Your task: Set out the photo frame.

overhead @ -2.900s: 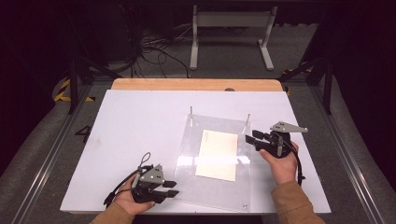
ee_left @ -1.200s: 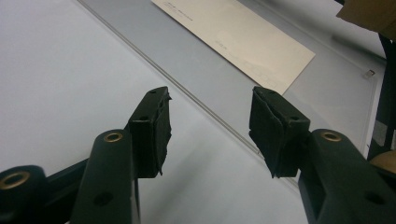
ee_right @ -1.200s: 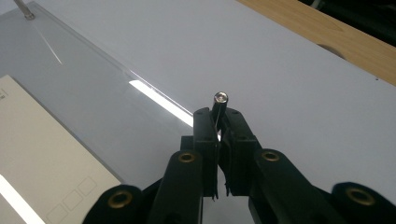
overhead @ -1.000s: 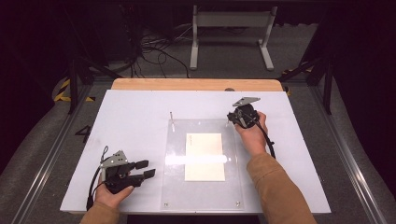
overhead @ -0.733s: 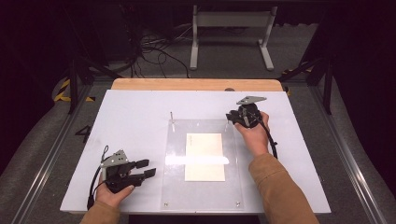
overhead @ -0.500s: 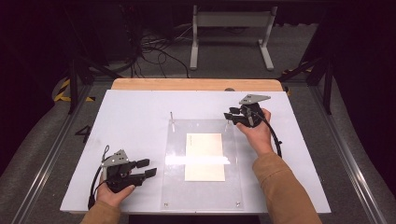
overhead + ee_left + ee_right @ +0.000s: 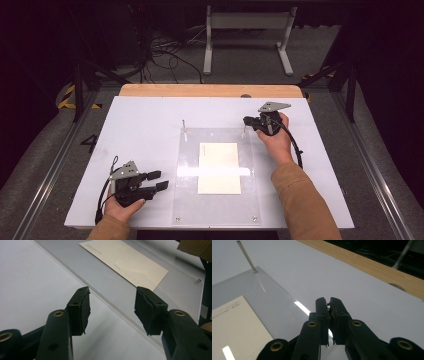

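Observation:
A clear acrylic plate (image 7: 220, 205) lies flat on the white table (image 7: 145, 125), with a cream paper sheet (image 7: 219, 167) at its middle. A thin metal pin (image 7: 184, 127) stands at its far left corner and another pin (image 7: 243, 131) at its far right corner. My right gripper (image 7: 246, 120) is at that right pin. Its jaws have just been closing and now stand together, with a glint of metal between the pads in the right gripper view (image 7: 328, 303). My left gripper (image 7: 161, 180) rests open beside the plate's left edge, nothing between its jaws (image 7: 111, 305).
A wooden strip (image 7: 210, 90) borders the table's far edge. Beyond it are a white stand (image 7: 247, 35) and loose cables (image 7: 165, 50) on the dark floor. Metal rails (image 7: 45, 175) run along both sides of the table.
Since the earliest frame the plate and paper have slid left and squared up. The left gripper moved left. The right gripper went to the far right pin, opened briefly and closed again.

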`<state>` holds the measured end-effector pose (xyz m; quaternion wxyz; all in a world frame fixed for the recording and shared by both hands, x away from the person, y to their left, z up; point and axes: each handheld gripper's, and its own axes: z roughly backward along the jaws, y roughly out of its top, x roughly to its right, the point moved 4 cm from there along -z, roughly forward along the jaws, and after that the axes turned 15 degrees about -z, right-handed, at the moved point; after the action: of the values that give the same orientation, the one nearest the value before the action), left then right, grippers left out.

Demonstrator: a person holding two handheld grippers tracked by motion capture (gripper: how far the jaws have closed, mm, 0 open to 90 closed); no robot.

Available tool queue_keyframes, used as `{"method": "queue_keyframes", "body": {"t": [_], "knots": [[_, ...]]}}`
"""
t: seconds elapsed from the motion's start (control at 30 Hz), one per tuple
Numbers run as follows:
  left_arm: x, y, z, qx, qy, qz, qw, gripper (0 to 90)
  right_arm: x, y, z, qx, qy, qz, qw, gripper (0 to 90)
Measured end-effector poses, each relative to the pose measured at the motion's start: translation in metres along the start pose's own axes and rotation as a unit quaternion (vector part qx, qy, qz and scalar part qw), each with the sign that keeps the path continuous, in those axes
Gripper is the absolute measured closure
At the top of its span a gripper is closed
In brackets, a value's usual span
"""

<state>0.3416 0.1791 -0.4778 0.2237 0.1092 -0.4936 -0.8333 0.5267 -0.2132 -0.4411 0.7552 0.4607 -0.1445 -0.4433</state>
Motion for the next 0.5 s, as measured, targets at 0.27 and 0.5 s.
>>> {"method": "queue_keyframes", "body": {"t": [0.27, 0.5], "knots": [[0.0028, 0.0005, -0.0004, 0.000, -0.002, -0.002, 1.0000, 46.7, -0.0044, -0.0030, -0.0034, 0.016, -0.038, -0.049, 0.9979, 85.9], [0.0038, 0.0010, -0.0002, 0.000, 0.006, -0.001, 1.0000, 46.8, -0.0047, -0.0035, -0.0062, 0.023, -0.055, -0.075, 0.9954, 86.2]]}}
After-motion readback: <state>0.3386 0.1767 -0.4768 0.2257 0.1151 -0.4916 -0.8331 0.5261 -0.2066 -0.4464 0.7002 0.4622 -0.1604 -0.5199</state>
